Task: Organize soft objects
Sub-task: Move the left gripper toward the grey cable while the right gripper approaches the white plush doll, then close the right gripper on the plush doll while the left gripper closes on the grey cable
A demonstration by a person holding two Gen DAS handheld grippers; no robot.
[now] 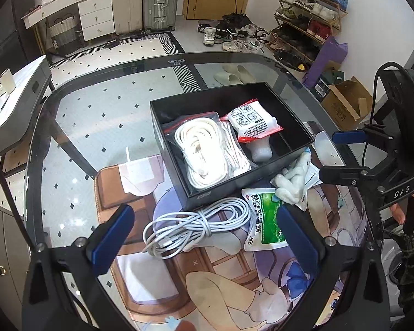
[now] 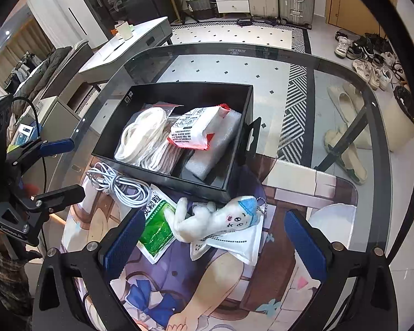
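Observation:
A black box stands on the glass table and holds a bagged white rope, a red-and-white packet and a foam piece. In front of it lie a coiled white cable, a green-and-white sachet, a white plush toy and a white packet under the toy. My left gripper is open above the cable and sachet. My right gripper is open around the plush toy, empty.
A printed mat covers the near part of the glass table. Each gripper shows in the other's view, the right gripper right of the box, the left gripper left of it.

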